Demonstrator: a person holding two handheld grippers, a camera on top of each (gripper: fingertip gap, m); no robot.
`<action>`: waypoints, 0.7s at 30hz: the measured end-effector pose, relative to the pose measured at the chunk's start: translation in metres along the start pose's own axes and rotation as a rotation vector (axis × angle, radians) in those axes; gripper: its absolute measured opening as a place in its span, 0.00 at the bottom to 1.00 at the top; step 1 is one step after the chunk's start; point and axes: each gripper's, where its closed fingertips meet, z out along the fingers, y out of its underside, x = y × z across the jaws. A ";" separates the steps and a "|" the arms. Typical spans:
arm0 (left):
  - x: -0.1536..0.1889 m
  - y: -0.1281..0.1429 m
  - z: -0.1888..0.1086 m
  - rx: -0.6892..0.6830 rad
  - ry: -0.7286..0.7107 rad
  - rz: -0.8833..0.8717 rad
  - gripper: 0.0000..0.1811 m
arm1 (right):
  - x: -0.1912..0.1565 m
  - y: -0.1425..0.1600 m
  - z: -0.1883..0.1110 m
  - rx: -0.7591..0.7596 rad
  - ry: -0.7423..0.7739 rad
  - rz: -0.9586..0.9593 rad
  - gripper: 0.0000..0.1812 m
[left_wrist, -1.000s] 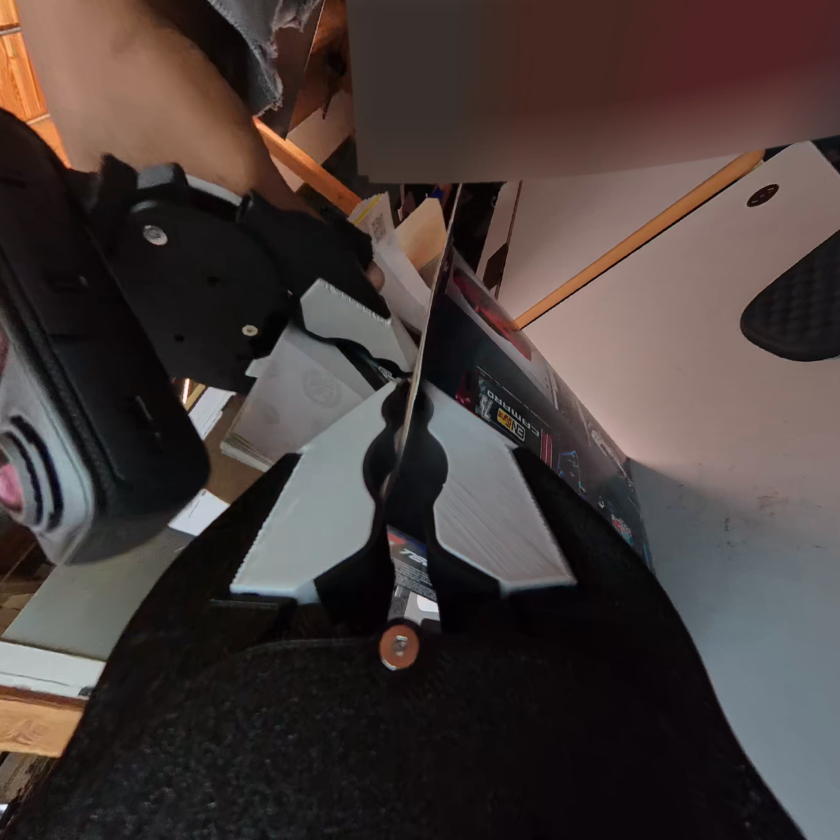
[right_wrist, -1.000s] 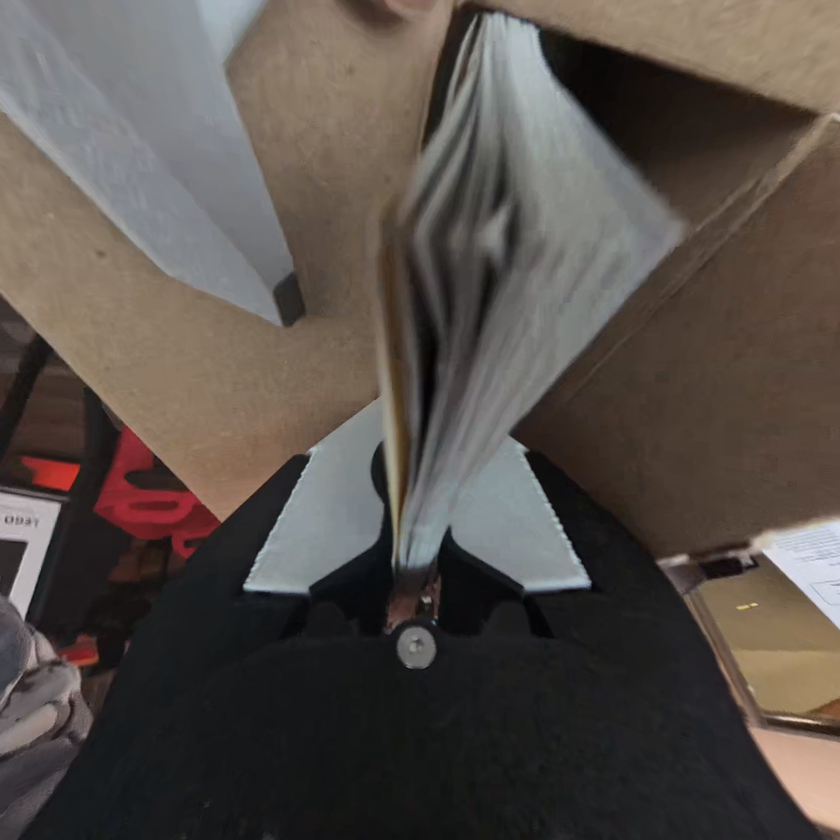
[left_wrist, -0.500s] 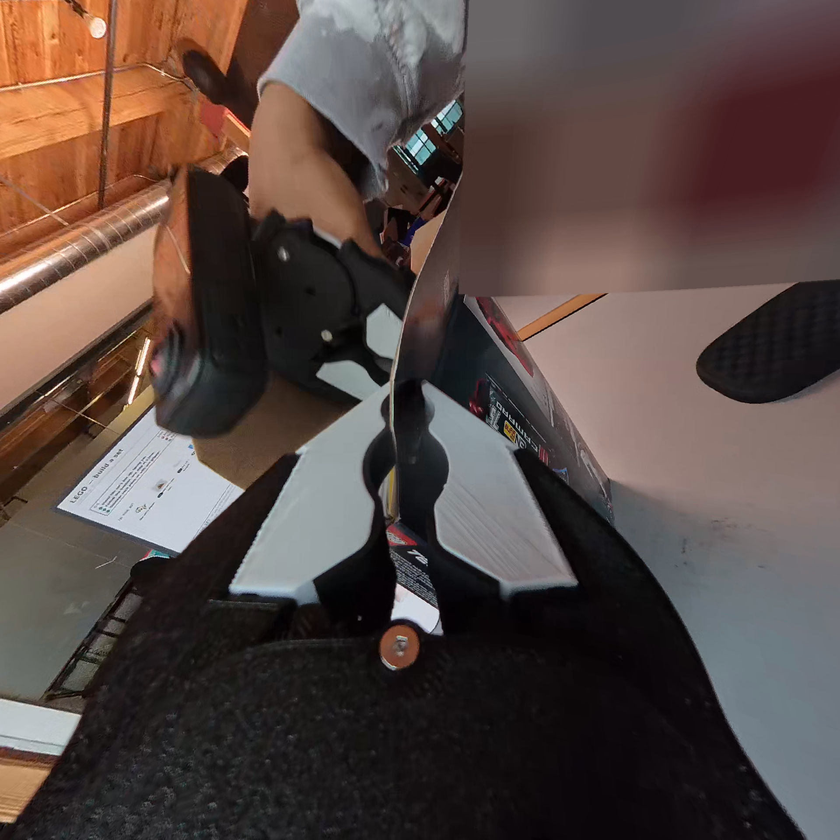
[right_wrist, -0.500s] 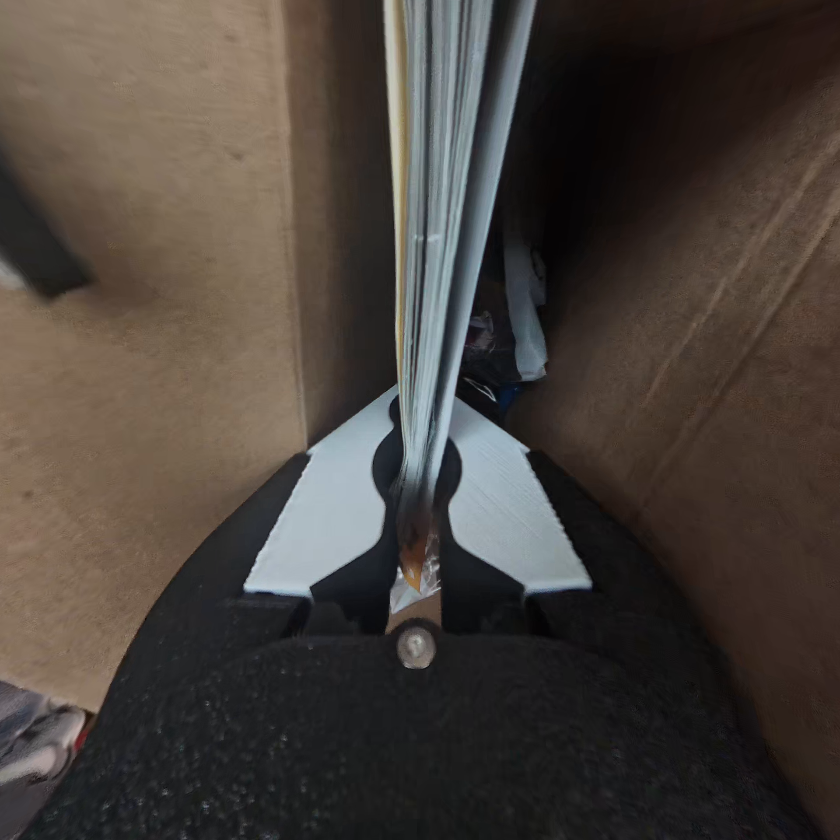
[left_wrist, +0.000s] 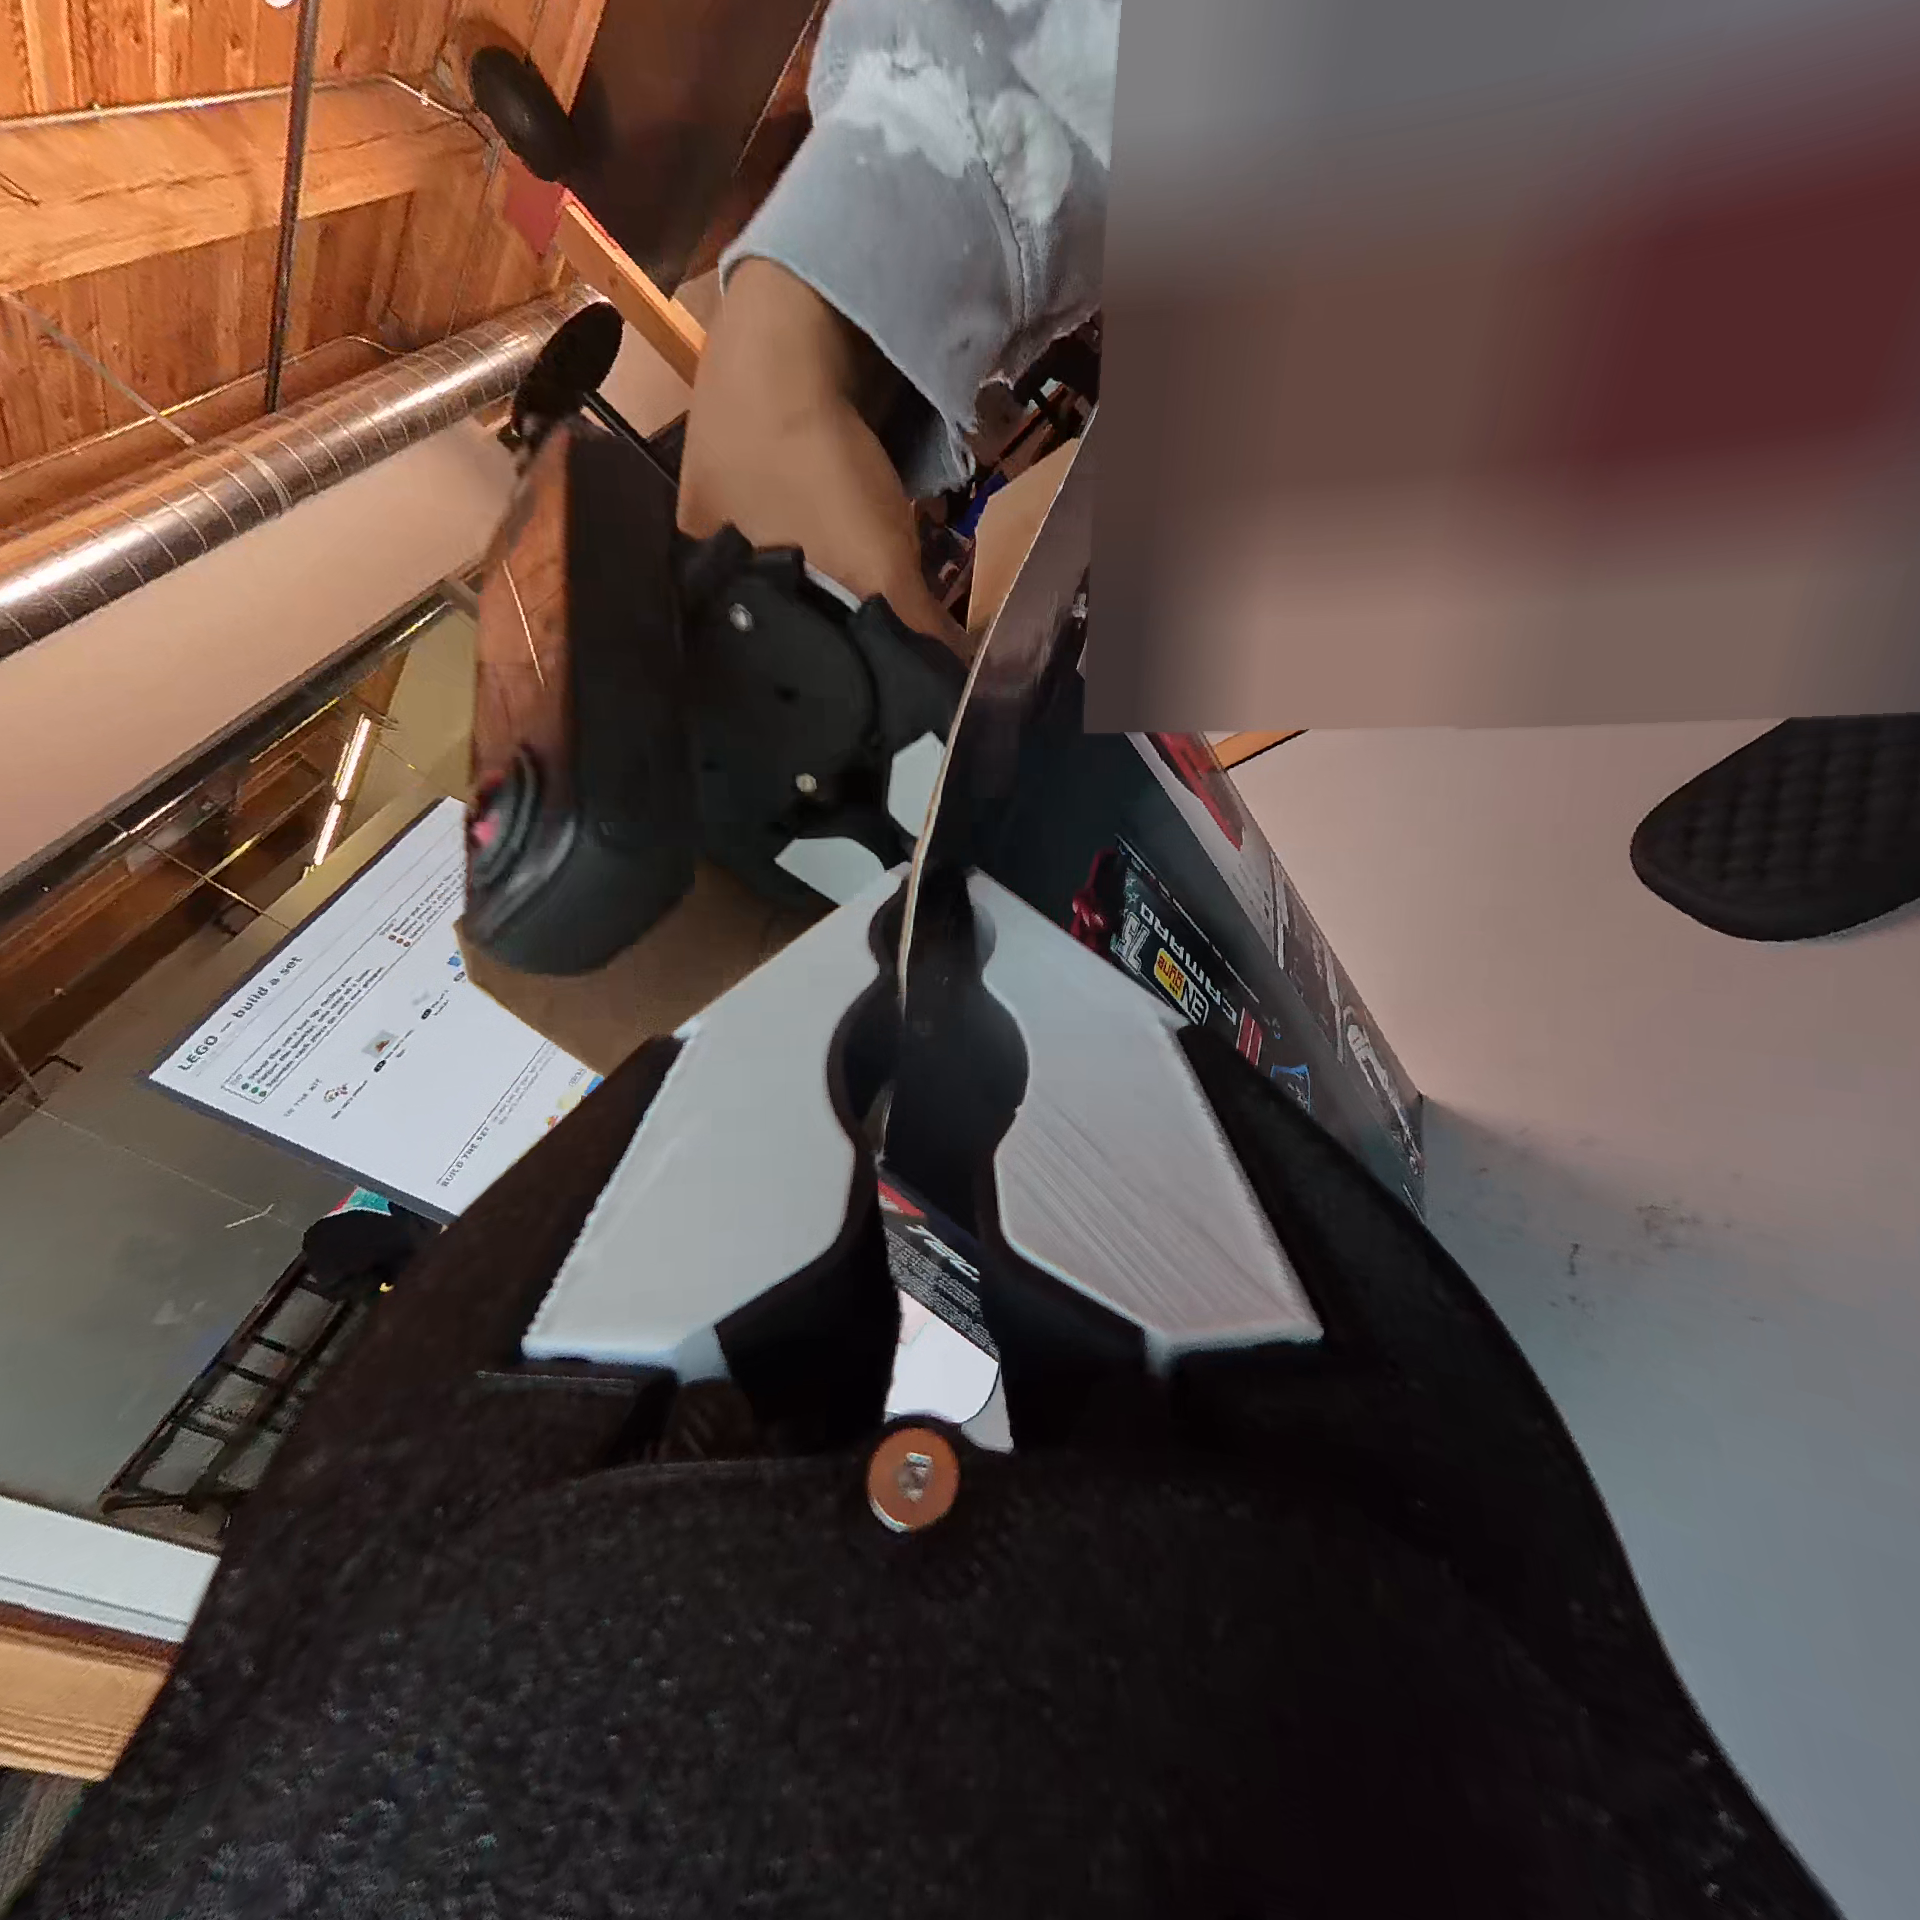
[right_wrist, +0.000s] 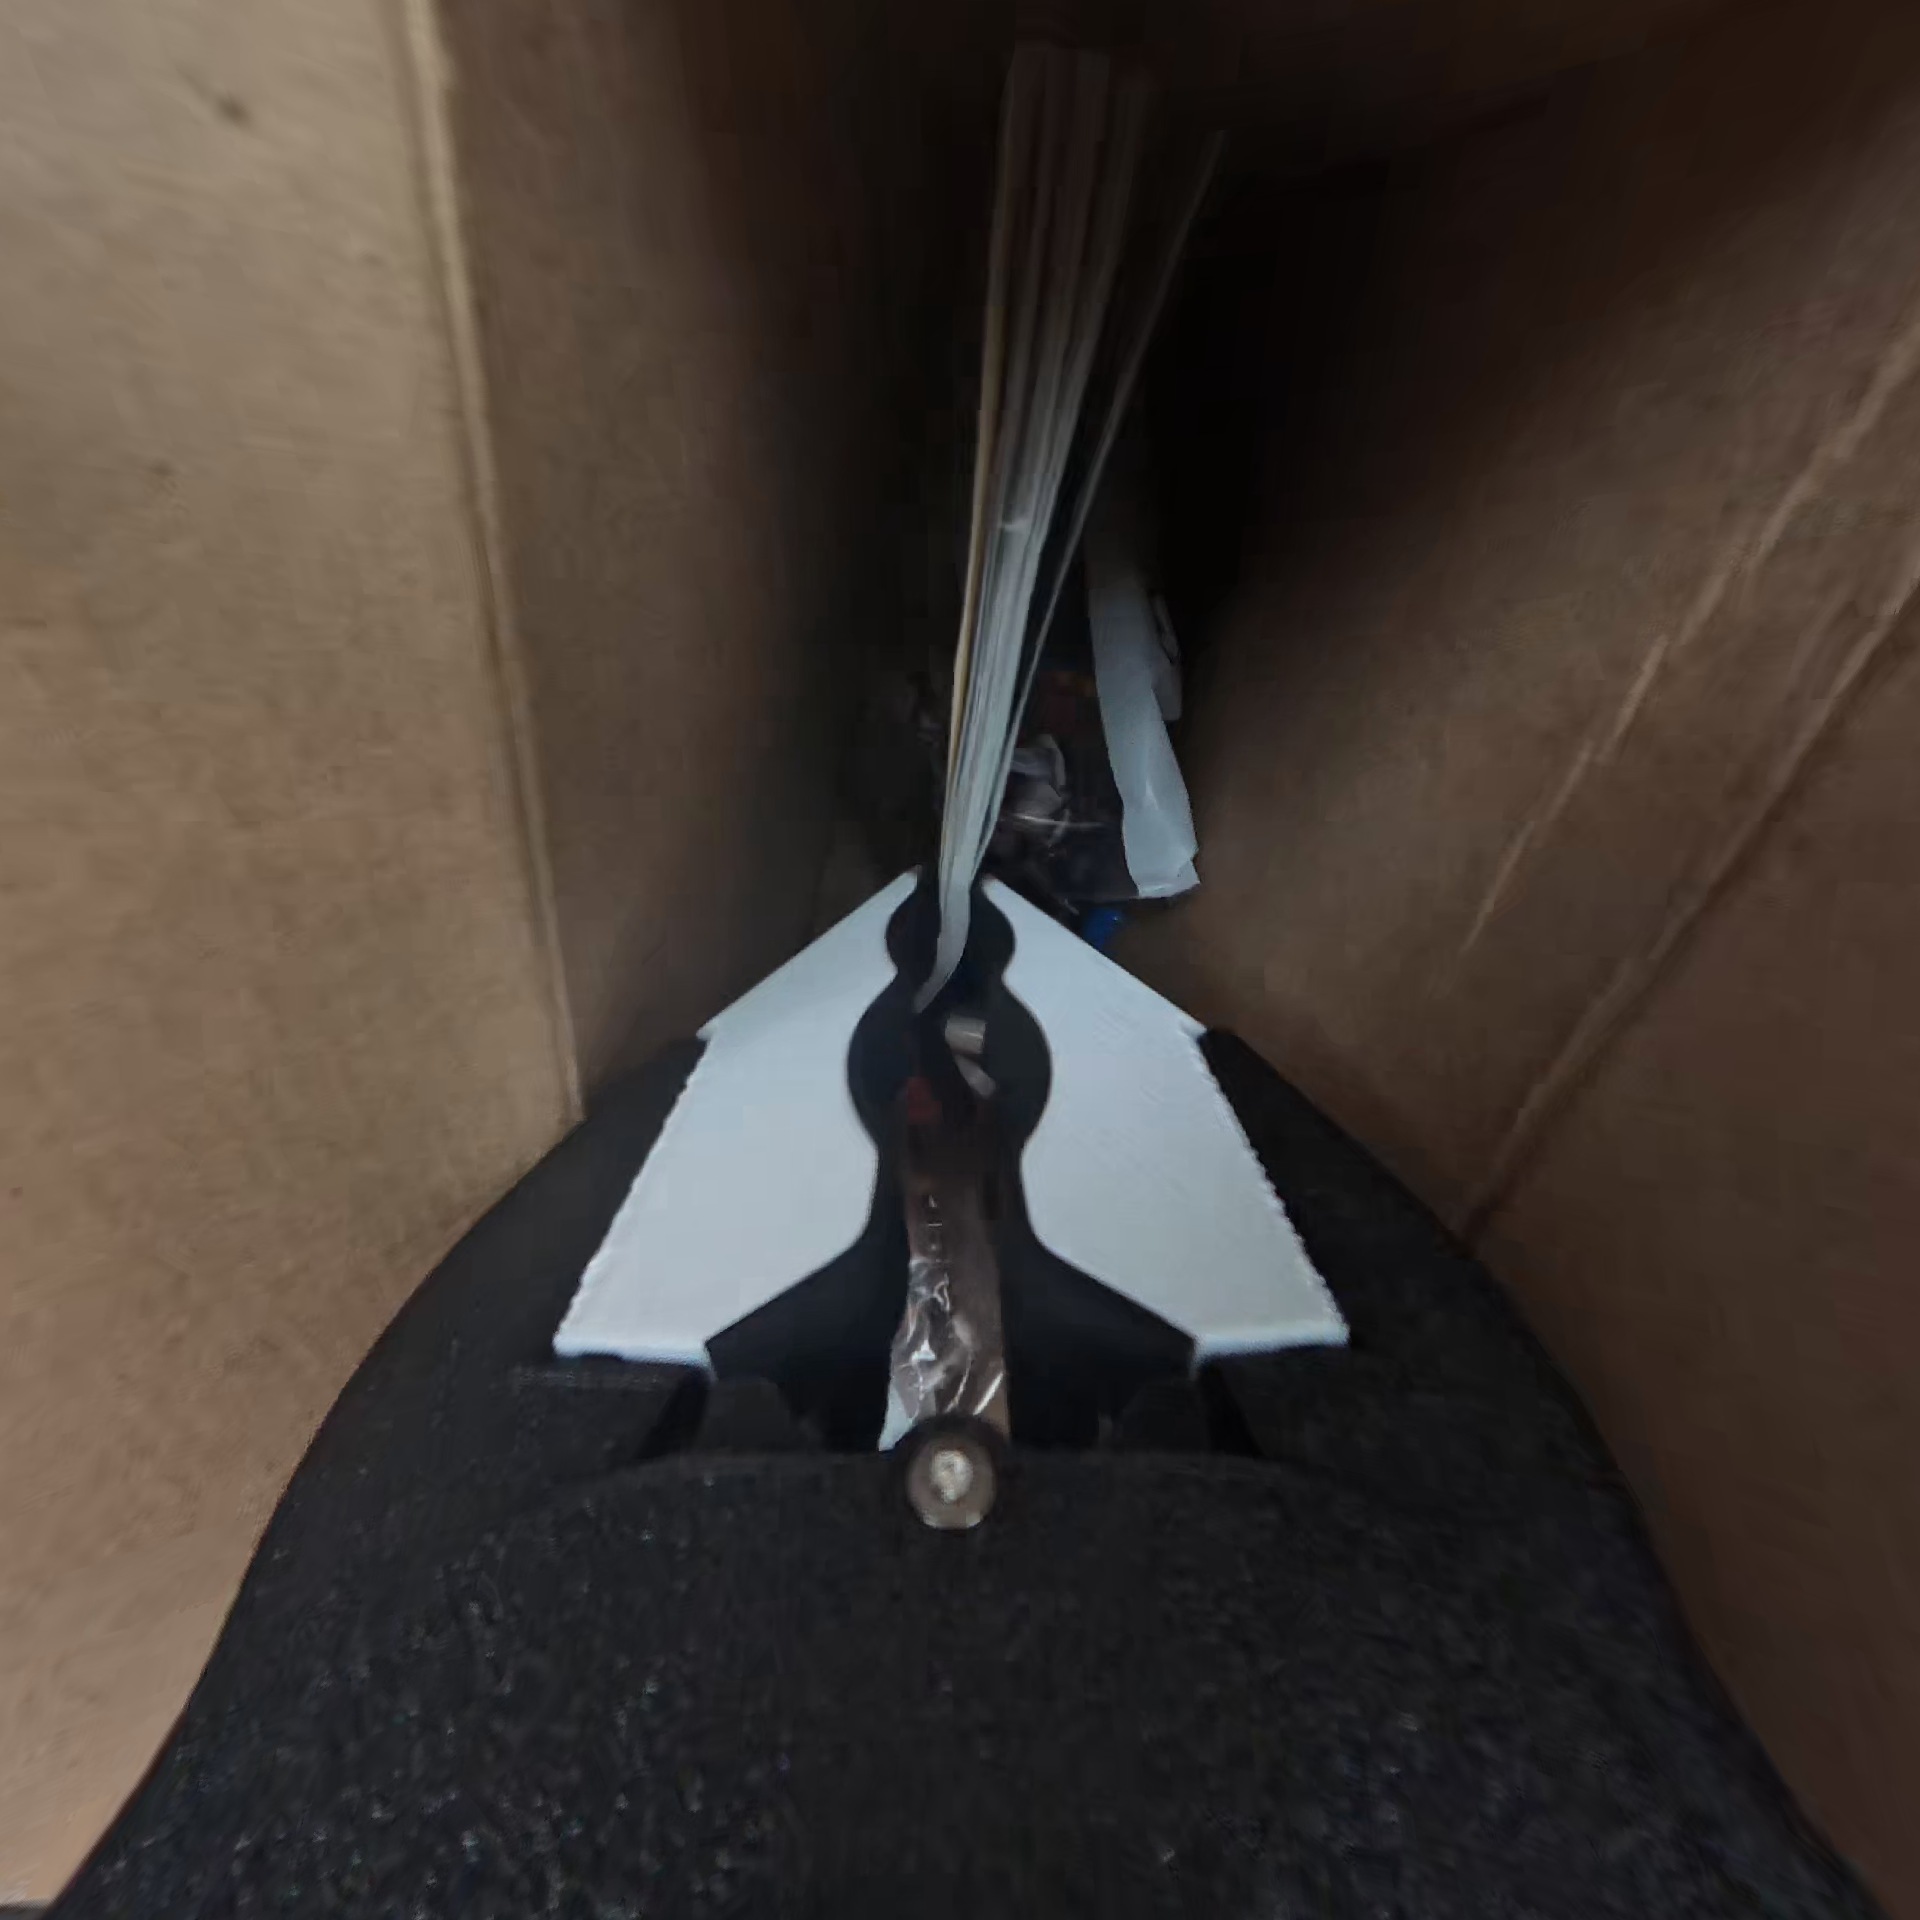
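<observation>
My left gripper (left_wrist: 928, 894) is shut on the thin upright wall of a dark printed toy box (left_wrist: 1195, 935), whose brown inside faces left. My right gripper (left_wrist: 873, 821), held by a bare arm (left_wrist: 790, 416) in a grey sleeve, reaches down into that box from above. In the right wrist view my right gripper (right_wrist: 951, 894) is deep between the brown cardboard walls (right_wrist: 260, 623). It is shut on the lower end of a thin booklet (right_wrist: 1049, 416) that points toward the box bottom. Plastic bags (right_wrist: 1143, 769) with small parts lie at the bottom.
The box stands on a white table (left_wrist: 1558, 1143) with a black textured pad (left_wrist: 1787, 842) at the right. A printed sheet (left_wrist: 364, 1039) lies lower left. A metal duct (left_wrist: 260, 488) and wooden boards fill the upper left.
My right gripper has gone from the box opening deep into the box with the booklet. The booklet has stopped swinging and only its end stays in the jaws. My left gripper keeps its hold.
</observation>
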 end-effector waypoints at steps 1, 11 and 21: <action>0.000 0.001 0.000 -0.005 0.004 -0.007 0.03 | 0.004 0.002 -0.002 -0.007 0.031 0.011 0.04; -0.023 0.016 -0.001 -0.006 -0.101 -0.090 0.11 | -0.009 0.075 -0.223 0.836 0.814 0.102 0.32; -0.069 0.077 -0.060 0.260 -0.283 -0.474 0.51 | -0.021 0.213 -0.027 1.490 0.914 0.511 0.46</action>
